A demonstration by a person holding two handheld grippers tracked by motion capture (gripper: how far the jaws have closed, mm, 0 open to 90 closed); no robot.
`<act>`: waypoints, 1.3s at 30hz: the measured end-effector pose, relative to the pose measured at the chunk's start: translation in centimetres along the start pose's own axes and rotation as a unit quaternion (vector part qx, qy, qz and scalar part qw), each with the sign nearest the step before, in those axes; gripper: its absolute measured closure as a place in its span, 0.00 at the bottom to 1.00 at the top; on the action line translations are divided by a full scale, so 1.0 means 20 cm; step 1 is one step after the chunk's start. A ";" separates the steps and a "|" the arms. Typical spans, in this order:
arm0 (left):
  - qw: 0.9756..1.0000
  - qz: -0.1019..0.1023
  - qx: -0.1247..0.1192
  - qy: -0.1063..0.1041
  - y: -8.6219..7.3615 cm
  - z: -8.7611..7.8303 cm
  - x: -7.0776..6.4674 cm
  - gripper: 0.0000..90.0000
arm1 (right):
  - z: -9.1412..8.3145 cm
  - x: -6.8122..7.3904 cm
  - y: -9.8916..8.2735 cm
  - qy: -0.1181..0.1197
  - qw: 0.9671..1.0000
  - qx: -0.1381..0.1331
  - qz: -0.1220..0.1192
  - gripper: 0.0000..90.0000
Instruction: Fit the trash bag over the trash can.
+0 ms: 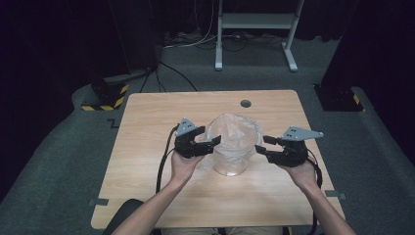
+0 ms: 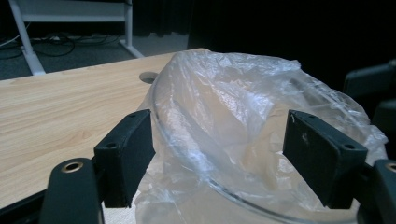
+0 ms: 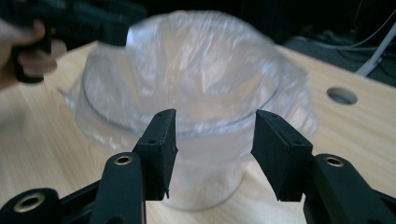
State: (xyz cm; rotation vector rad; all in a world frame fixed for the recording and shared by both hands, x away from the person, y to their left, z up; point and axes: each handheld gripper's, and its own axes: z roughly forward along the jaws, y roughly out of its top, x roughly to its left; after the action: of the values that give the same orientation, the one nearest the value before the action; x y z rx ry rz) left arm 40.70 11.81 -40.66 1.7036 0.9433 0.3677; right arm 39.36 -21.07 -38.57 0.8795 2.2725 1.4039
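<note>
High view: bagged glass container [image 1: 231,144] sits between both hand-held grippers.

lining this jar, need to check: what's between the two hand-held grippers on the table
The clear jar with a plastic bag draped over its rim stands between the left hand-held gripper and the right hand-held gripper, in the high view.

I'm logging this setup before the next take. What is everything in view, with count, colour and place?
Clear container: one, see-through, table centre.
Plastic bag: one, clear, lining the container and folded over its rim.
Table: one, light wood, with a round hole near the far edge.
Stand: one, white, floor beyond the table.
Cables: several, on the grey floor.
Left gripper: black, at the bag's left side, open.
Right gripper: black, right of the bag, open.
</note>
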 end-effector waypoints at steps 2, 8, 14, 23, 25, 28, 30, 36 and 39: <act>1.000 0.007 0.001 0.002 -0.01 -0.01 0.00 0.27 | -0.02 -0.02 0.02 -0.007 1.000 -0.016 0.003 0.55; 1.000 0.013 -0.003 0.002 -0.03 -0.07 -0.01 0.28 | 0.03 -0.11 0.07 -0.028 0.998 -0.037 0.038 0.57; 1.000 0.021 0.007 -0.004 -0.07 -0.13 -0.03 0.30 | 0.14 -0.18 0.10 -0.030 0.998 -0.038 0.051 0.62; 0.998 0.033 0.047 -0.010 -0.16 -0.17 -0.06 0.39 | 0.27 -0.26 0.16 -0.001 0.998 -0.032 0.063 0.76; 0.997 0.045 0.067 -0.016 -0.18 -0.15 -0.06 0.47 | 0.31 -0.28 0.15 0.012 0.998 -0.017 0.063 0.83; 0.994 0.052 0.089 -0.019 -0.19 -0.10 -0.05 0.63 | 0.35 -0.30 0.14 0.015 0.998 -0.005 0.065 0.95; 0.993 0.057 0.107 -0.017 -0.20 -0.06 -0.05 0.74 | 0.35 -0.31 0.13 0.020 0.997 -0.009 0.070 0.96; 0.986 0.059 0.154 -0.015 -0.23 0.01 -0.01 0.93 | 0.34 -0.32 0.12 0.008 0.997 -0.015 0.071 0.97; 0.984 0.058 0.166 -0.016 -0.24 0.03 0.00 0.97 | 0.33 -0.32 0.12 0.009 0.997 -0.019 0.078 0.97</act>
State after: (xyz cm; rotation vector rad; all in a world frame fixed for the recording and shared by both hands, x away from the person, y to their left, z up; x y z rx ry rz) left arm 39.23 11.87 -45.21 2.0677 0.9225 0.2692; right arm 48.63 -20.01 -39.78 1.0572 2.2239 1.5205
